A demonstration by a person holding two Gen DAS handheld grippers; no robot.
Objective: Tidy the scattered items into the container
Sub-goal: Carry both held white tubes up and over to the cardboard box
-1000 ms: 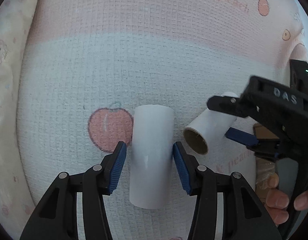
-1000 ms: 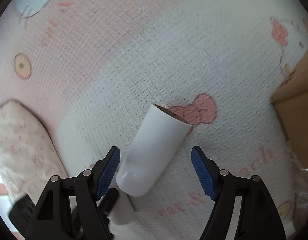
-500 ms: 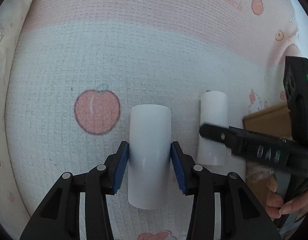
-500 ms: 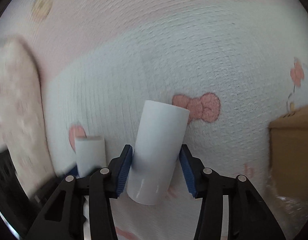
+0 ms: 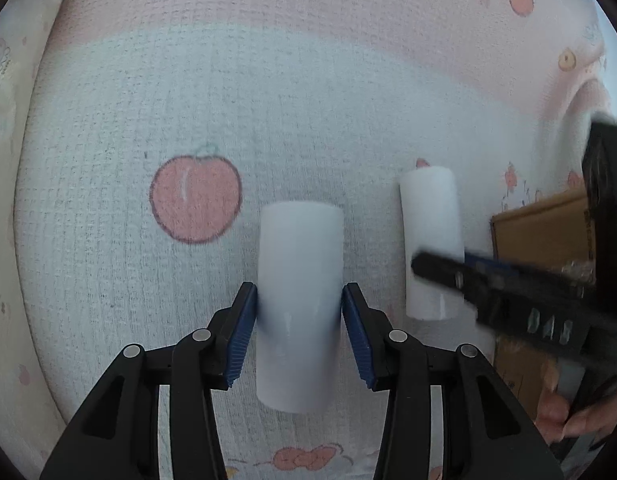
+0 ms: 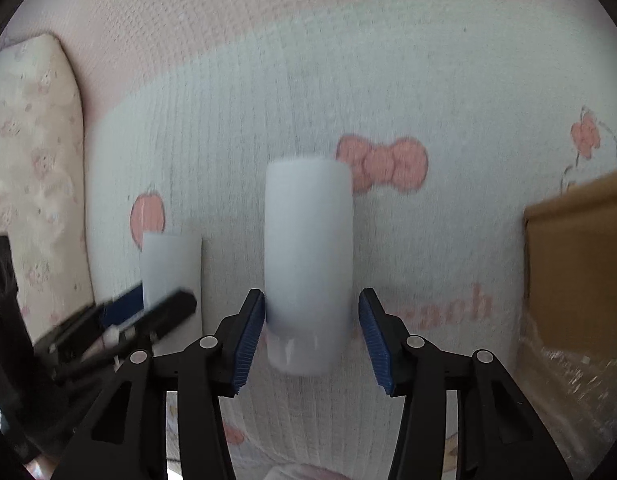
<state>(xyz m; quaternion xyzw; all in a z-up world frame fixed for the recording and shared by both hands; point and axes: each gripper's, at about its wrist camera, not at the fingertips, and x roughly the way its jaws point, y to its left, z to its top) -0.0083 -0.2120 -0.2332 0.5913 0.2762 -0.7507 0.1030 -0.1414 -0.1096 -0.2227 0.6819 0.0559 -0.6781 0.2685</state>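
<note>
Nearby, cardboard box (image 6: 580, 264) (contents unseen); left gripper (image 5: 300, 336) and right gripper (image 6: 311, 336) each clamp a white tube (image 5: 300, 292).

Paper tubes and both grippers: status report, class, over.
Left gripper shut on left tube. Right gripper astride right tube, grip uncertain. Cardboard box at right; path looks clear.

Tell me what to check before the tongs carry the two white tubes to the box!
1. Left tongs squeeze the left tube on both sides: ok.
2. Right tongs squeeze the right tube: cannot tell; one pad touches, but the other seems a sliver away and the view is blurry.
3. Cardboard box in sight, off to the right: ok.
4. Room inside the box: cannot tell, its inside is hidden.
5. The two tubes held apart, not bumping: ok.
</note>
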